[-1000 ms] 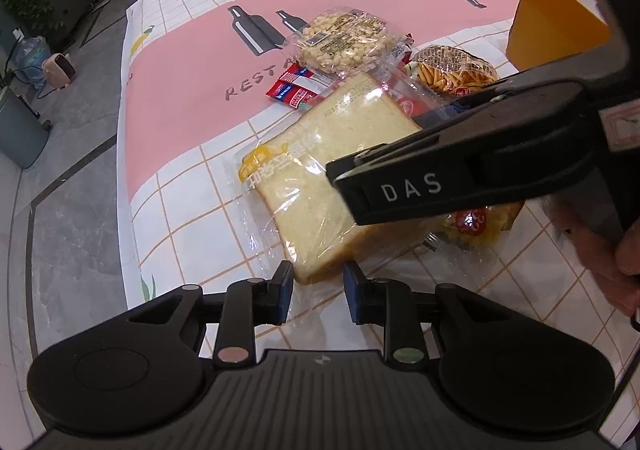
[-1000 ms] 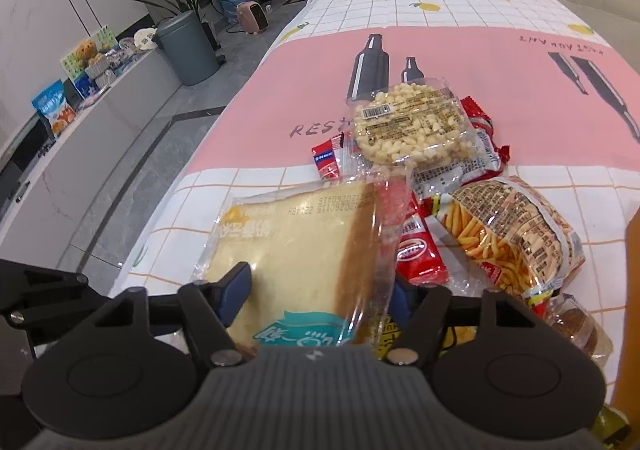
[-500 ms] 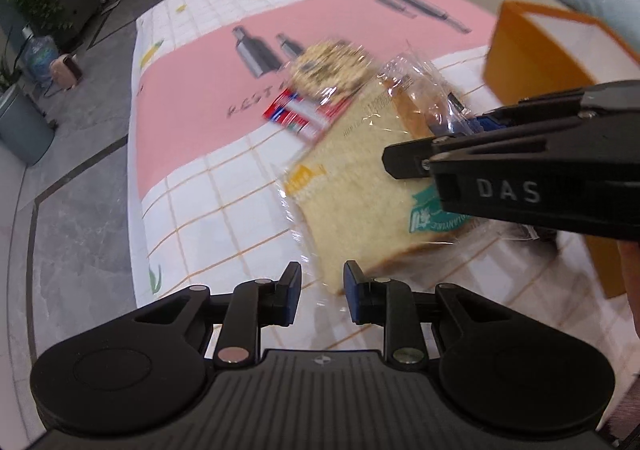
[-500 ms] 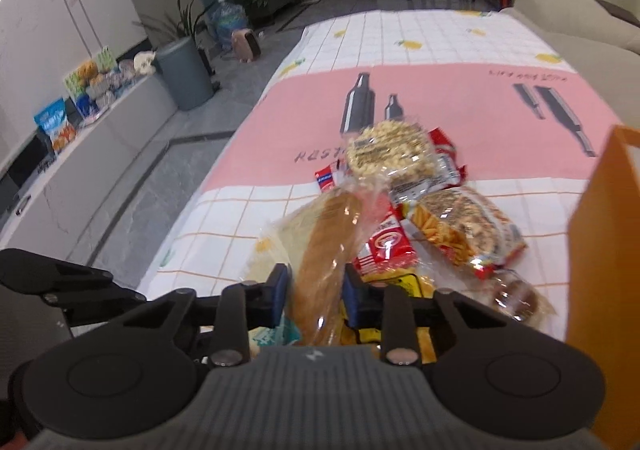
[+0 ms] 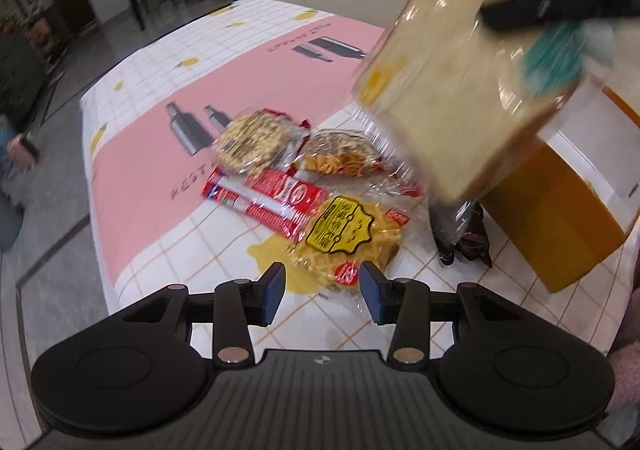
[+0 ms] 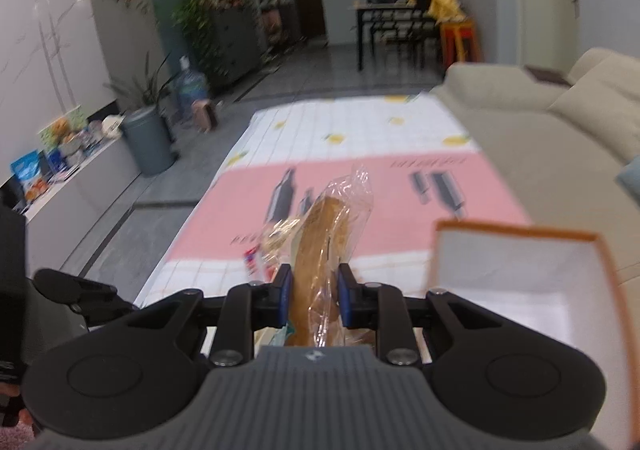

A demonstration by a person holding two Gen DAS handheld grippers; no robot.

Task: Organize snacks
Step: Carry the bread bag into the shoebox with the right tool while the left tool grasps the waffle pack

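Note:
My right gripper (image 6: 313,300) is shut on a bag of sliced bread (image 6: 320,250), held edge-on in the air; the bread also shows in the left wrist view (image 5: 460,90), high above the table beside the orange box (image 5: 560,210). My left gripper (image 5: 322,290) is open and empty, low over a waffle pack with a yellow label (image 5: 348,238). A red biscuit pack (image 5: 268,198), a clear tub of puffed snacks (image 5: 252,142), a bag of orange sticks (image 5: 340,158) and a dark wrapped snack (image 5: 460,238) lie on the tablecloth.
The orange box (image 6: 520,282) is open with a white inside, at the right of the table. A beige sofa (image 6: 540,110) runs behind the table. The table's left edge (image 5: 96,210) drops to a grey floor.
My right gripper has lifted the bread high off the table and toward the orange box. My left gripper has opened wider and now faces the waffle pack.

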